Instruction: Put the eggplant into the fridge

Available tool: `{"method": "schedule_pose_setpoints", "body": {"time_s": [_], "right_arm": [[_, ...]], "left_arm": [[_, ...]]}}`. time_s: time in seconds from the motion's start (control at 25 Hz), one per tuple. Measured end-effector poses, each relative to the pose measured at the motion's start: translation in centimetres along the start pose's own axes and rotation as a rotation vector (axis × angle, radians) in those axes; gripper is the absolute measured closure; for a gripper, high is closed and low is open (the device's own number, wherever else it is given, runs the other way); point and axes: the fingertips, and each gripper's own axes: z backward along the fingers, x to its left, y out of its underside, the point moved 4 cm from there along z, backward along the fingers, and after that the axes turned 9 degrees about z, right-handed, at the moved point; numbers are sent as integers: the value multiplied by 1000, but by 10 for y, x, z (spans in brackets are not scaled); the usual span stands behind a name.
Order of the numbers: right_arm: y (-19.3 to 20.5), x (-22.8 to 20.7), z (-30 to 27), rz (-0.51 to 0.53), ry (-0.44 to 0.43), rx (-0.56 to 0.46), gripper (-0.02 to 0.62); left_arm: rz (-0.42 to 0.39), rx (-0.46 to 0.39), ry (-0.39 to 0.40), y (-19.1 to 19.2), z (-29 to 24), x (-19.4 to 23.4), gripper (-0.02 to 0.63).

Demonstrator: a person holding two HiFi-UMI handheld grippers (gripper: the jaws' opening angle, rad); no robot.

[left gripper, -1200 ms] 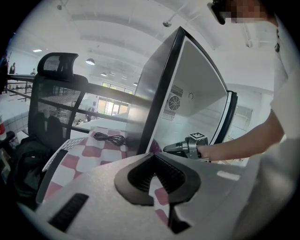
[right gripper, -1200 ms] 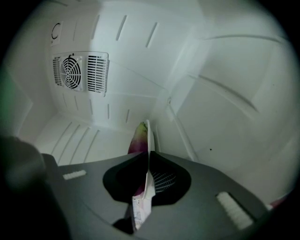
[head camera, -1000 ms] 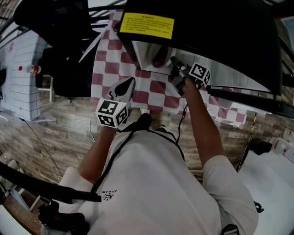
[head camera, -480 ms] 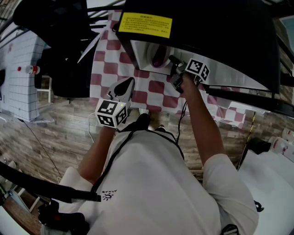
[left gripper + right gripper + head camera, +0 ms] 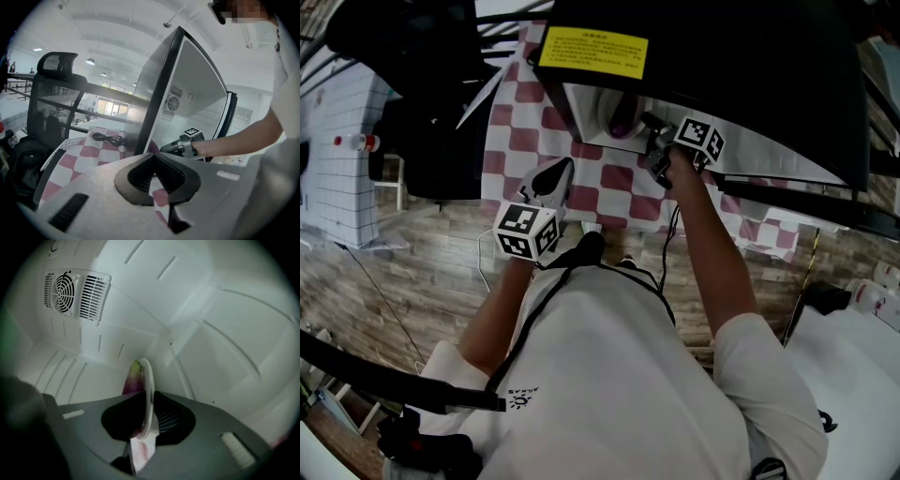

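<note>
The eggplant (image 5: 132, 377) is purple with a green stem end and lies on a white plate (image 5: 149, 380) inside the white fridge (image 5: 201, 310). From the head view the eggplant (image 5: 622, 114) shows just inside the fridge opening. My right gripper (image 5: 147, 393) reaches into the fridge (image 5: 769, 56), and the plate's rim stands between its pads. Its jaws have just been opening, and a narrow gap shows beside the rim. My left gripper (image 5: 561, 172) hovers over the checkered cloth outside, shut and empty; its own view shows its jaws (image 5: 153, 157) meeting at the tips.
A red-and-white checkered cloth (image 5: 525, 141) covers the table in front of the fridge. A black cable (image 5: 108, 138) lies on it. A black mesh office chair (image 5: 56, 93) stands to the left. A fan grille (image 5: 75, 291) sits on the fridge's back wall.
The right gripper has turned slightly at the fridge opening, with the plate still between its jaws. The left gripper has not moved.
</note>
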Motion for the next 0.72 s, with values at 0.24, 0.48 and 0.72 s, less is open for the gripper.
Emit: {"method": "schedule_pose_setpoints", "body": {"time_s": [0.24,0.48,0.72], "right_arm": [[0,4,-1,2,-14,0,488],[-2,7,-2,4,-17,-4,447],[-3,9,-1,10,-3,-7,412]], "left_arm": [[-1,-2,2,0,0,-1,600],[-1,-4,1,1,2,0,600],[0,-7,6,1,2,-1,600]]}}
